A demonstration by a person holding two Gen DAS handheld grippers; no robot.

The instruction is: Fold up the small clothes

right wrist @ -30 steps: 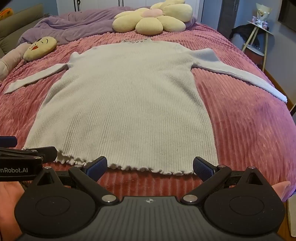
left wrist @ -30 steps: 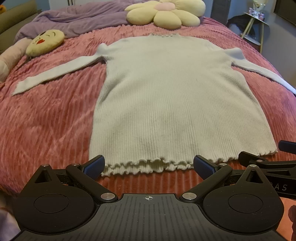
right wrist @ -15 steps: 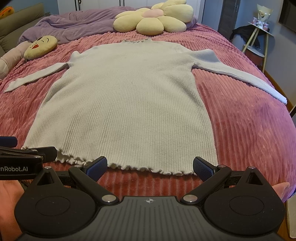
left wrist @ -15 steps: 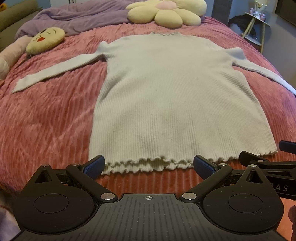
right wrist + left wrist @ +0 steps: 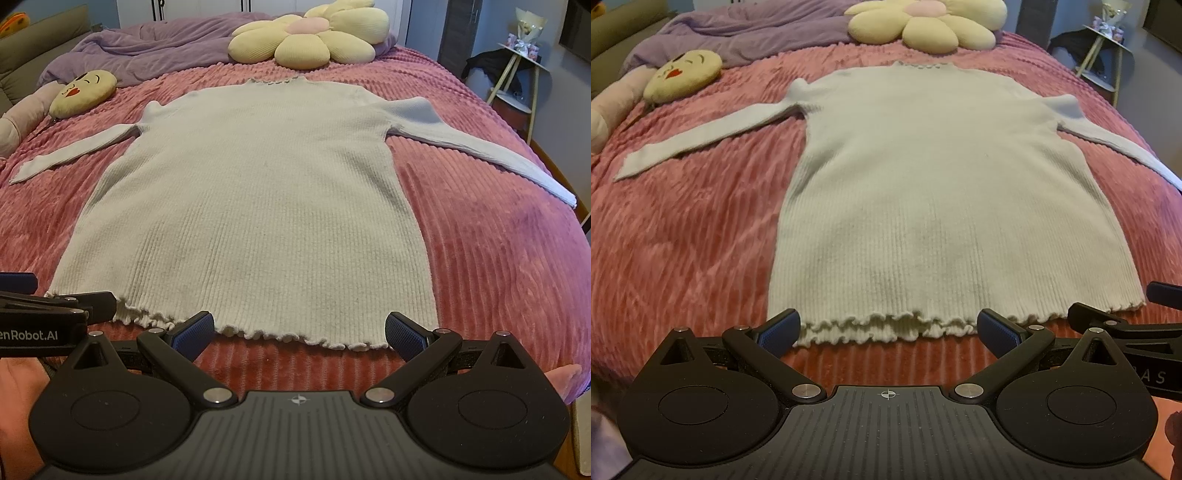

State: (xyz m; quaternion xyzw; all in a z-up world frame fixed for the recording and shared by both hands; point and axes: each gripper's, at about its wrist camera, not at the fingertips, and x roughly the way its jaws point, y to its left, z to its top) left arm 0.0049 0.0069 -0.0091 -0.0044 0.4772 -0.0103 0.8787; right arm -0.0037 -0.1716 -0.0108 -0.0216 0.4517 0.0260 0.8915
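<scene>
Left wrist view takes in the largest thing first: a bed [image 5: 683,240] under a pink ribbed cover, with a rumpled purple blanket [image 5: 757,37] across its far end. On the cover a cream ribbed sweater [image 5: 942,184] lies flat and face up, neck towards the far end, both sleeves spread out to the sides and the frilled hem [image 5: 886,326] nearest the cameras. Nothing about it is folded: body, sleeves and hem all lie in a single spread layer, so by my reading the task stands at its very start, with every fold left to make. Beyond the neck sits a yellow flower-shaped cushion [image 5: 923,26], and off by the left sleeve a smaller yellow face cushion [image 5: 683,74]. Nearest of all, the left hand-held gripper [image 5: 888,328] hovers just short of the hem towards its left corner, fingers spread wide with nothing between them. Right wrist view shows the right hand-held gripper [image 5: 299,330] likewise gaping and empty, poised at the hem towards its right corner, its pads not yet on the knit. Judging from that placement, the step in hand is likely a pinch at each hem corner to carry the bottom edge up towards the neck, though the sleeves may need bringing in as well.
</scene>
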